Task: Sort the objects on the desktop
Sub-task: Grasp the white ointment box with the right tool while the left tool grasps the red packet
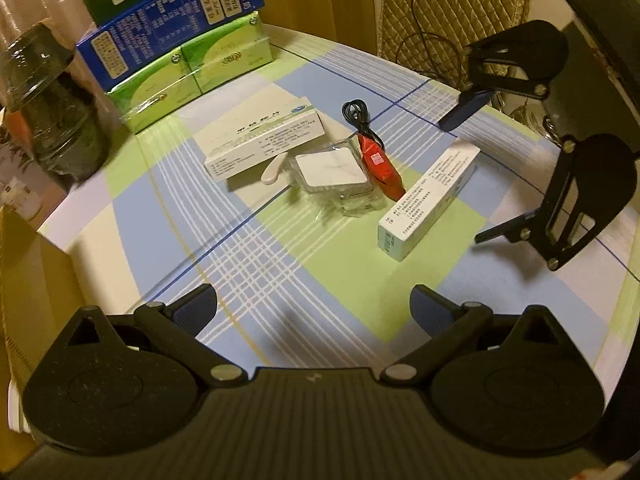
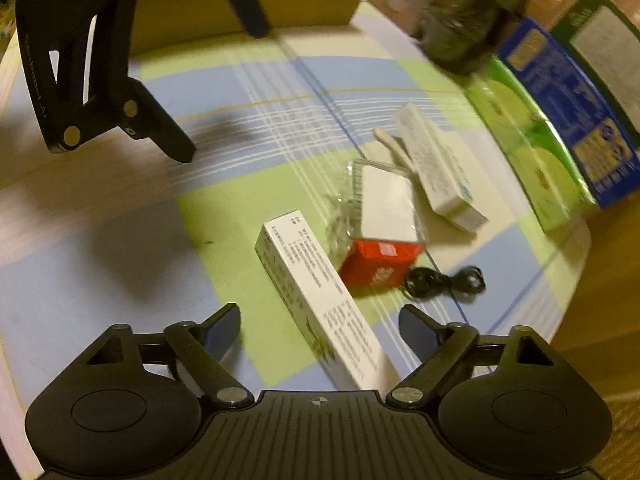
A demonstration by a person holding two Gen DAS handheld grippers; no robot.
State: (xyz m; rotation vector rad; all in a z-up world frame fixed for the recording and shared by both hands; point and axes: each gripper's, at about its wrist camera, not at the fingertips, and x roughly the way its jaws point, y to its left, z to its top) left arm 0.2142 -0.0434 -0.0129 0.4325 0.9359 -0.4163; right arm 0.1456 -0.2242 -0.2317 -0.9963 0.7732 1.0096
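On the checked tablecloth (image 1: 280, 272) lies a cluster. It holds a long white box (image 1: 430, 204) (image 2: 320, 300), a second white box (image 1: 264, 140) (image 2: 436, 172), a clear packet with a white pad (image 1: 336, 172) (image 2: 384, 204), a red packet (image 1: 382, 164) (image 2: 376, 264), a coiled black cable (image 1: 358, 114) (image 2: 444, 280) and a small white stick (image 1: 274, 168) (image 2: 390, 142). My left gripper (image 1: 316, 312) (image 2: 220, 92) hovers open over bare cloth, short of the cluster. My right gripper (image 2: 320, 320) (image 1: 468, 178) is open, its fingers straddling the near end of the long white box without touching it.
Green tissue packs (image 1: 188, 76) with a blue carton (image 1: 168, 20) stacked on them stand at the table's far side, a dark wrapped bottle (image 1: 52, 112) beside them. A cardboard box (image 1: 24, 280) borders one table edge. A quilted chair back (image 1: 452, 12) stands behind the table.
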